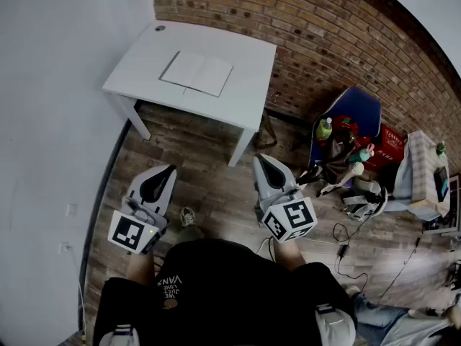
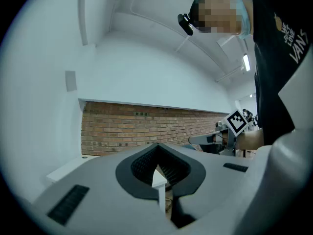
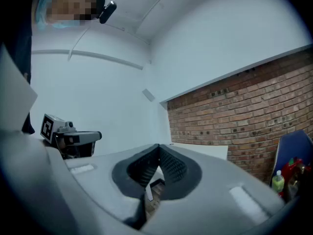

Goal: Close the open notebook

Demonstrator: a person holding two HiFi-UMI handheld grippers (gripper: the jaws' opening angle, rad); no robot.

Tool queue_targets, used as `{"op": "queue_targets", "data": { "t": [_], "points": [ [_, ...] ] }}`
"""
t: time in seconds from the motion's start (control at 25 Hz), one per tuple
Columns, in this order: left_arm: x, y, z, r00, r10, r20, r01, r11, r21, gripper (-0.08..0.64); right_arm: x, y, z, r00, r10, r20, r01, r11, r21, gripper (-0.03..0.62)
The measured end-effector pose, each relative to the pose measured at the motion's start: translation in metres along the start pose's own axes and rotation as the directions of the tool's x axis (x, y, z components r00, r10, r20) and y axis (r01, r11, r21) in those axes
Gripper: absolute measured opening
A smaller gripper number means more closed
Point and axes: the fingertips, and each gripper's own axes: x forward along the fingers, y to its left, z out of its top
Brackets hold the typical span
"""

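Observation:
An open notebook [image 1: 197, 73] with blank white pages lies flat on a white table [image 1: 238, 96] against the brick wall, well ahead of me. My left gripper [image 1: 160, 178] is held level near my body at the lower left, jaws shut with nothing between them. My right gripper [image 1: 270, 166] is held level at the centre right, jaws also shut and empty. Both are over the wooden floor, short of the table. In the left gripper view the jaws [image 2: 157, 151] meet at the tip; the right gripper view shows its jaws [image 3: 159, 153] meeting the same way.
A white wall runs along the left. To the right of the table stands a blue chair [image 1: 353, 114] with bottles and bags on it, and a red box [image 1: 389, 150] beside it. Cables [image 1: 346, 244] lie on the wooden floor at the right.

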Motion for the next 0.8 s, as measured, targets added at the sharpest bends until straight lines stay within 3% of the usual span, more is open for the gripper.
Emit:
{"op": "queue_targets", "data": {
  "t": [0.08,0.16,0.8],
  "points": [
    [0.001,0.009,-0.011,0.997,0.032,-0.077,-0.035,0.999,-0.038,0.011,0.008,-0.004,0.002,1.0,-0.012,0.011,0.012,1.0,0.007,-0.003],
    [0.004,0.018,-0.015,0.994,0.042,-0.102,-0.048,0.997,-0.053,0.011,0.016,-0.007,0.003,1.0,-0.023,0.019,0.023,1.0,0.017,-0.003],
    [0.02,0.135,-0.015,0.996,-0.013,-0.092,0.008,0.999,-0.054,0.011,0.127,-0.004,0.005,0.995,-0.104,0.001,0.104,0.994,0.03,-0.003]
  ]
}}
